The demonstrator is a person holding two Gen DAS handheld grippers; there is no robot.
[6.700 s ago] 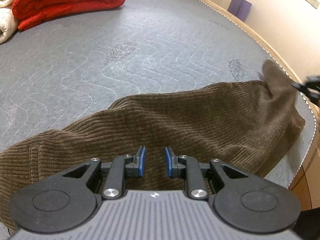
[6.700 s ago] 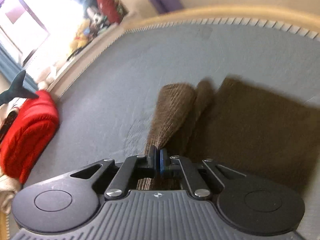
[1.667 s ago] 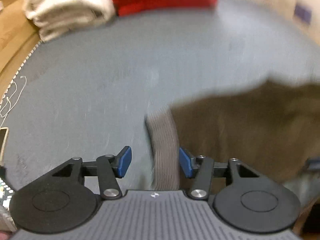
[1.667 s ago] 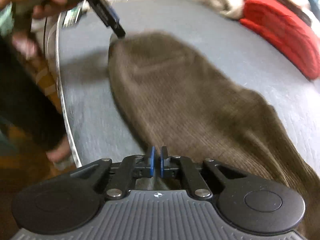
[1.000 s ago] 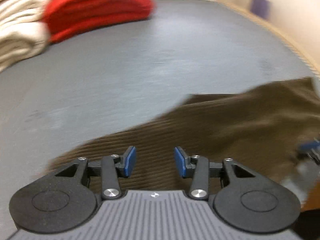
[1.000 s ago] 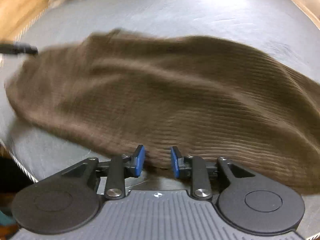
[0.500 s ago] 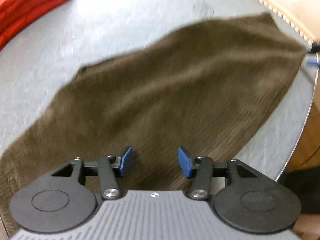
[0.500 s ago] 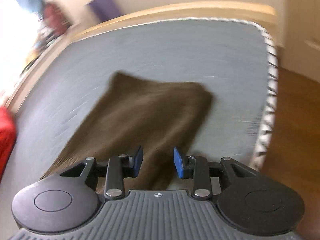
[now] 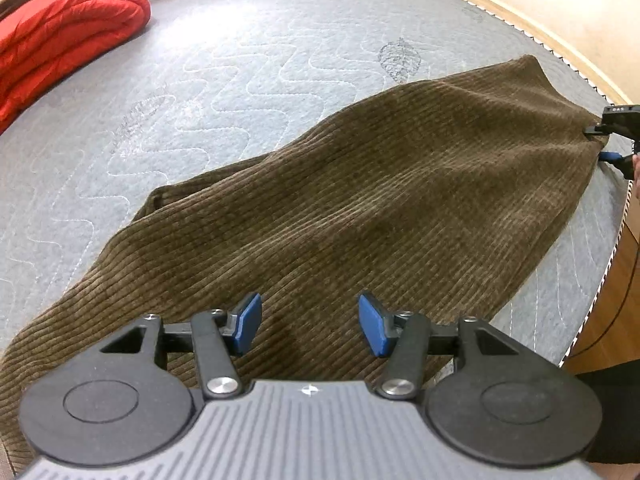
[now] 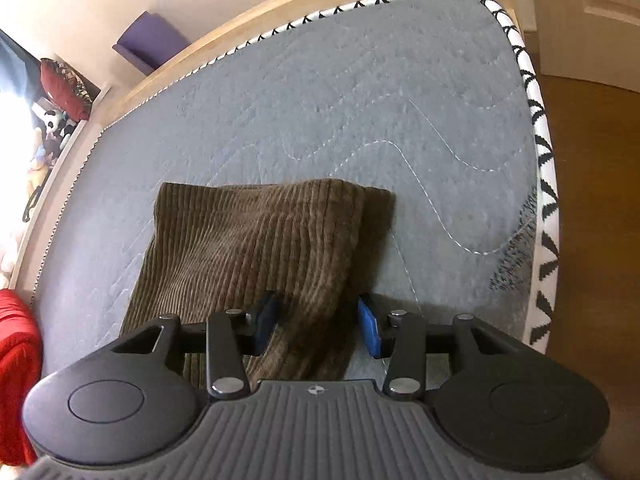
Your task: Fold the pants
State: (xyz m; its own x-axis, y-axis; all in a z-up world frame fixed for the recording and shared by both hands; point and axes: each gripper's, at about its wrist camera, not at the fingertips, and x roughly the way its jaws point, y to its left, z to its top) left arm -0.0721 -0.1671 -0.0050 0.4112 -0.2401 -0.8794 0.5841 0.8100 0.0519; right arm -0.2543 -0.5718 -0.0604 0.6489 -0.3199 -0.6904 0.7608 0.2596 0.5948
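Note:
Brown corduroy pants (image 9: 380,200) lie flat and lengthwise on the grey quilted mattress (image 9: 240,80), folded leg on leg. My left gripper (image 9: 310,328) hovers open above the near, wider part of the pants, with only cloth below it. In the right wrist view the cuff end of the pants (image 10: 256,240) lies near the mattress corner. My right gripper (image 10: 318,322) is over the cuff's near edge, jaws opening; the cloth edge lies between the blue pads, which do not press it. That right gripper (image 9: 604,143) also shows at the far cuff in the left wrist view.
A folded red blanket (image 9: 60,40) lies at the mattress's far left. The patterned mattress edge (image 10: 540,160) runs close on the right, with wooden floor (image 10: 592,200) beyond it. A wooden bed frame (image 10: 280,12) and a purple box (image 10: 152,40) stand behind.
Both views have sharpened after fast sweeps. The right gripper swung and rolled from the pants' middle to the cuff end, jaws widening. The left gripper moved over the pants and spread slightly.

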